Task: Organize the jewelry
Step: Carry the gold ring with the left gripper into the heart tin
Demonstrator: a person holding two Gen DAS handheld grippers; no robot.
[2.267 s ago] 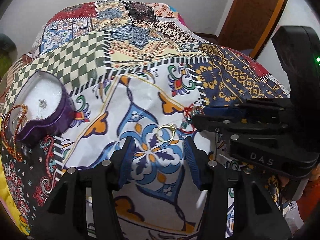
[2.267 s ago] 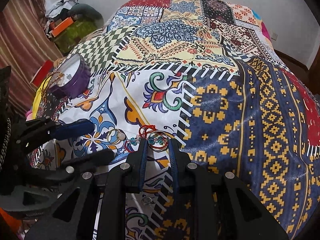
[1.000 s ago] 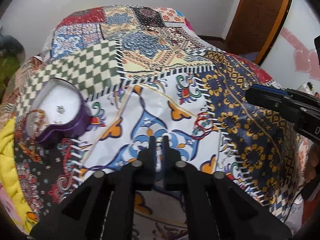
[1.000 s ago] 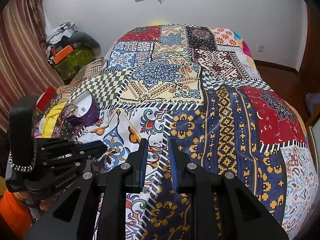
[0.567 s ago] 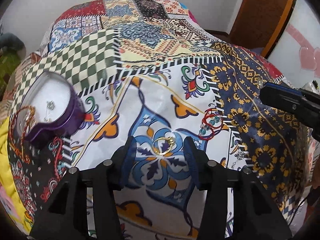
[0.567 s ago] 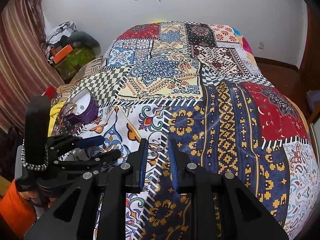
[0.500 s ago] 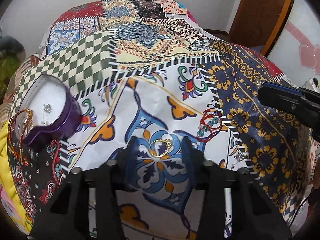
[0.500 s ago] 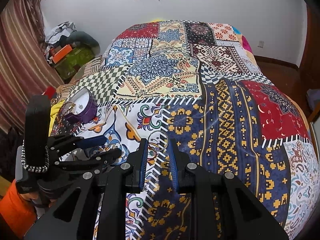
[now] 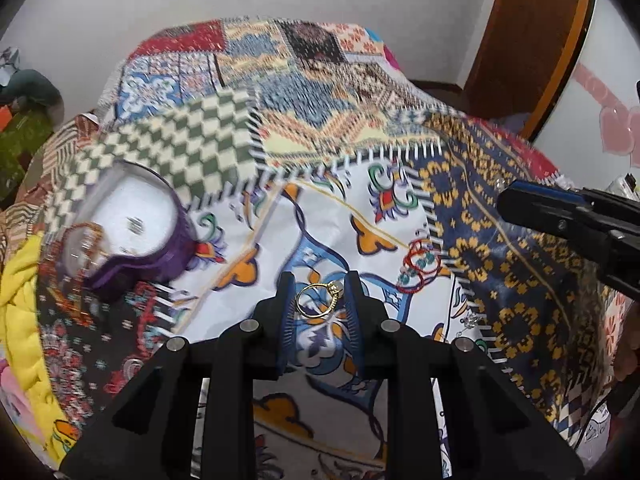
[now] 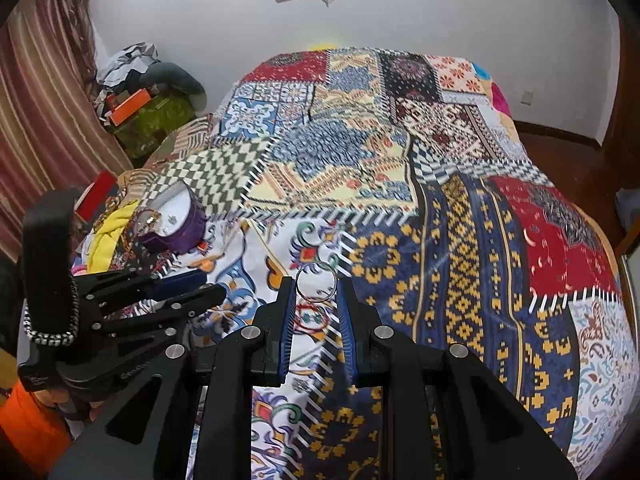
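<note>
My left gripper point(image 9: 319, 284) is shut on a gold ring point(image 9: 318, 299) with a small stone and holds it above the patterned bedspread point(image 9: 360, 140). My right gripper point(image 10: 316, 286) is shut on a silver ring point(image 10: 316, 282), also lifted off the bed. A purple heart-shaped jewelry box point(image 9: 132, 232) with a white lining stands open at the left, with small pieces inside and a beaded chain over its rim; it also shows in the right wrist view point(image 10: 176, 216). A red and teal beaded bracelet point(image 9: 420, 264) lies on the bedspread right of the left gripper.
A small silver earring point(image 9: 470, 322) lies on the bedspread near the bracelet. Yellow cloth point(image 9: 20, 280) bunches at the bed's left edge. A pile of bags point(image 10: 148, 112) sits by the striped curtain. A wooden door point(image 9: 528, 40) stands at the far right.
My left gripper opened around the gold ring on the bed, closed on it and lifted it. My right gripper stayed raised, holding the silver ring.
</note>
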